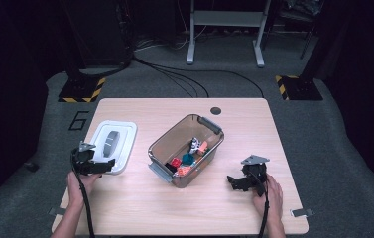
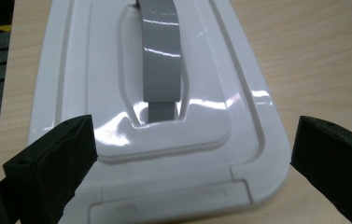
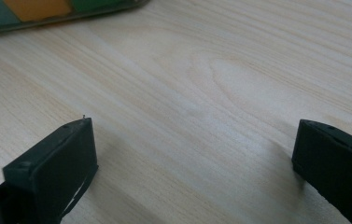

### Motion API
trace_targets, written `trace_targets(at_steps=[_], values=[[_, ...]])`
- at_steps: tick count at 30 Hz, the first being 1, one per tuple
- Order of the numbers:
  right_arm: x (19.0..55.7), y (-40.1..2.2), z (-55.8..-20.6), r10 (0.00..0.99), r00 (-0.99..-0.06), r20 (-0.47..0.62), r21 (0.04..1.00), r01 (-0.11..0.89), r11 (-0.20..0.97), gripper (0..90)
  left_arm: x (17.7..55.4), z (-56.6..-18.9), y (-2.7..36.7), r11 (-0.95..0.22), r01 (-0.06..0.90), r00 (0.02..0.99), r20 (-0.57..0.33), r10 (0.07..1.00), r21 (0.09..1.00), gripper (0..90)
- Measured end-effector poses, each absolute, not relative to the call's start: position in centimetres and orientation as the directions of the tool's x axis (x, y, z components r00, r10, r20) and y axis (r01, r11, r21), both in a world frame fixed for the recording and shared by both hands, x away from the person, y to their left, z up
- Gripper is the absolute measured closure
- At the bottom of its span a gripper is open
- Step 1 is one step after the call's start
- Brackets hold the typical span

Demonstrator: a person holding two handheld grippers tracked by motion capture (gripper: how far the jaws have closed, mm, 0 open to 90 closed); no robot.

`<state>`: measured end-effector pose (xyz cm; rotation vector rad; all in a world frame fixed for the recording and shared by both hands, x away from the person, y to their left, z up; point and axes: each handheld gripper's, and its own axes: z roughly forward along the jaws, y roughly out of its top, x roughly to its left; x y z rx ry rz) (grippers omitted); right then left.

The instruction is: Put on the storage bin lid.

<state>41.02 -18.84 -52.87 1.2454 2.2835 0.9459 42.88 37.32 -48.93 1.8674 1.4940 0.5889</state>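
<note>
On the table (image 1: 140,208) lie one white lid (image 1: 113,144), one box (image 1: 184,148) and two wide-open, empty grippers: left gripper (image 1: 106,166), right gripper (image 1: 232,182).

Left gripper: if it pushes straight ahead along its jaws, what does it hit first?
Probably the white lid: the left gripper, open, points at its near end, the grey handle just beyond. Height above it is unclear.

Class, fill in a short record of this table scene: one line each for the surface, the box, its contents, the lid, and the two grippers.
surface: wooden table
box: clear brown bin with grey latches, open, near the table's middle
contents: small coloured toys in the bin's right half
lid: white lid with a grey handle, flat on the table left of the bin
left gripper: open, over the lid's near edge, holding nothing
right gripper: open, above bare table right of the bin, holding nothing
</note>
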Motion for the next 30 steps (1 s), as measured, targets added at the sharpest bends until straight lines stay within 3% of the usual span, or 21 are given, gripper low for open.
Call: trace_targets(at_steps=[9,13,16,17,19,23,25,30], values=[[41.1,-18.9,-52.9,0.839,-0.544,-0.010,0.713,0.585,0.387,0.0,45.5,-48.7,37.1,-0.161,0.679,0.244,-0.014,0.970,0.716,8.4],[41.1,-18.9,-52.9,0.839,-0.544,-0.010,0.713,0.585,0.388,0.0,46.6,-48.6,36.9,-0.172,0.676,0.239,0.008,0.971,0.717,25.7],[41.1,-18.8,-52.9,0.841,-0.542,-0.007,0.711,0.589,0.385,0.0,47.7,-48.8,36.7,-0.150,0.679,0.220,-0.004,0.976,0.718,30.7],[41.1,-18.9,-52.9,0.839,-0.544,-0.009,0.712,0.586,0.387,0.0,47.8,-48.8,36.8,-0.147,0.685,0.219,-0.009,0.976,0.713,38.9],[41.1,-18.9,-52.9,0.839,-0.544,-0.010,0.713,0.585,0.387,0.0,48.1,-49.0,36.6,-0.144,0.676,0.210,-0.001,0.978,0.722,44.9],[41.1,-18.9,-52.9,0.839,-0.544,-0.010,0.713,0.585,0.387,0.0,48.7,-49.4,36.0,-0.175,0.662,0.207,0.046,0.977,0.729,50.0],[41.1,-18.9,-52.9,0.839,-0.544,-0.010,0.713,0.585,0.388,0.0,48.9,-49.6,35.9,-0.174,0.654,0.203,0.050,0.978,0.736,63.8],[41.1,-18.9,-52.9,0.838,-0.545,-0.010,0.713,0.584,0.388,0.0,49.1,-49.4,35.8,-0.162,0.655,0.198,0.039,0.979,0.738,67.2]])
